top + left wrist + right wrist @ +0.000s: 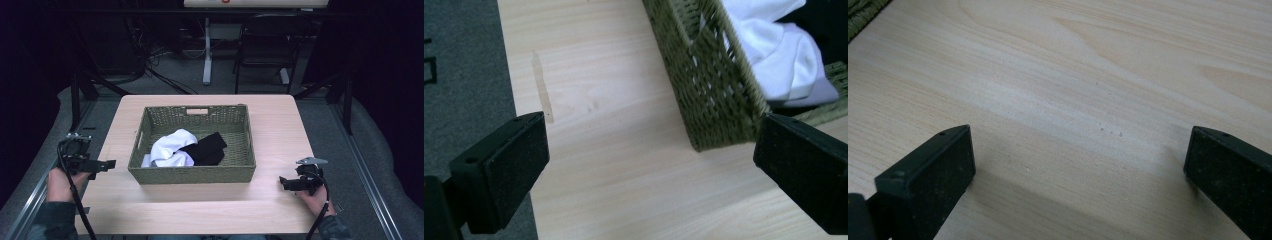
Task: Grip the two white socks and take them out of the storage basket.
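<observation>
Nothing of the work is judged to have been done yet: both cloths lie in the basket (192, 172), and neither gripper touches anything. What is left, as far as can be judged, is the whole of it, the reaching in, the gripping and the lifting out of the cloths.

Left of the basket, at the table (280, 130) edge, the left gripper (102, 165) is held in a hand (60, 182), its jaws pointed toward the basket's left wall. In the left gripper view the jaws are seen wide apart and empty, with the basket's near corner (714, 90) between them and the white cloth (784, 55) beyond the rim.

The basket, woven and olive green, is set in the middle of the table, with a handle slot cut in its far wall. Inside it two things are held: a white cloth (170, 148), crumpled against the left and near part of the floor, and a black cloth (207, 148) just right of it, touching it and partly overlapped at the seam. The right part of the basket floor is left bare.

Right of the basket, well apart from it, the right gripper (289, 183) is held low near the table's near edge. In the right gripper view its jaws are seen open over bare wood, nothing between them.
</observation>
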`<state>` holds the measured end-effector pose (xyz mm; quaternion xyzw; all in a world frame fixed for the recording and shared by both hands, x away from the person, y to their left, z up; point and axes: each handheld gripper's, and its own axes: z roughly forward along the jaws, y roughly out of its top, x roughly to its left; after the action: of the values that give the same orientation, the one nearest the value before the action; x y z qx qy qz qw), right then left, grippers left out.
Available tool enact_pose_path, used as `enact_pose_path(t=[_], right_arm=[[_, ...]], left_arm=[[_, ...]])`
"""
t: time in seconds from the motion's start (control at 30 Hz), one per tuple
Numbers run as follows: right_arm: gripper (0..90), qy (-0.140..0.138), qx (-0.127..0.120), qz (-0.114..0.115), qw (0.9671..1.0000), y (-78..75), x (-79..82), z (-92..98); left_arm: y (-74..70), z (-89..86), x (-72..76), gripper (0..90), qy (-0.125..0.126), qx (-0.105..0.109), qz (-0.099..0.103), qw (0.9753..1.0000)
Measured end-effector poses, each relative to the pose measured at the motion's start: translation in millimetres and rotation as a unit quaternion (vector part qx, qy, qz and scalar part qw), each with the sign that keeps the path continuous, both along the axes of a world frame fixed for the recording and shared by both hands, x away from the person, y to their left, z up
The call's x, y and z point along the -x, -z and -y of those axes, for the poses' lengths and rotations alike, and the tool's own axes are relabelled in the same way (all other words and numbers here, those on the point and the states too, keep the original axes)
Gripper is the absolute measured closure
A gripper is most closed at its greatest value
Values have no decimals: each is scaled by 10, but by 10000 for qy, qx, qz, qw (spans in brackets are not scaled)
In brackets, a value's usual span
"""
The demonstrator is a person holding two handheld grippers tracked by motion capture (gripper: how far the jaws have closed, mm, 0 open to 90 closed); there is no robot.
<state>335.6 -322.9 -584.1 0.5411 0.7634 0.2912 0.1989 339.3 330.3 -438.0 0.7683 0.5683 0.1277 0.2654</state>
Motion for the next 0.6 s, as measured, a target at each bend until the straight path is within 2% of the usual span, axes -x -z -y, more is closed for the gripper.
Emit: enact_pose_path(t=[0.27,0.6], right_arm=[[0,41,0,29,10000,3,14,-2],[0,41,0,28,10000,3,14,0]], left_arm=[[-200,119,-149,10,235,-19,84,9997],[-375,299,-344,11,515,-31,145,9986]])
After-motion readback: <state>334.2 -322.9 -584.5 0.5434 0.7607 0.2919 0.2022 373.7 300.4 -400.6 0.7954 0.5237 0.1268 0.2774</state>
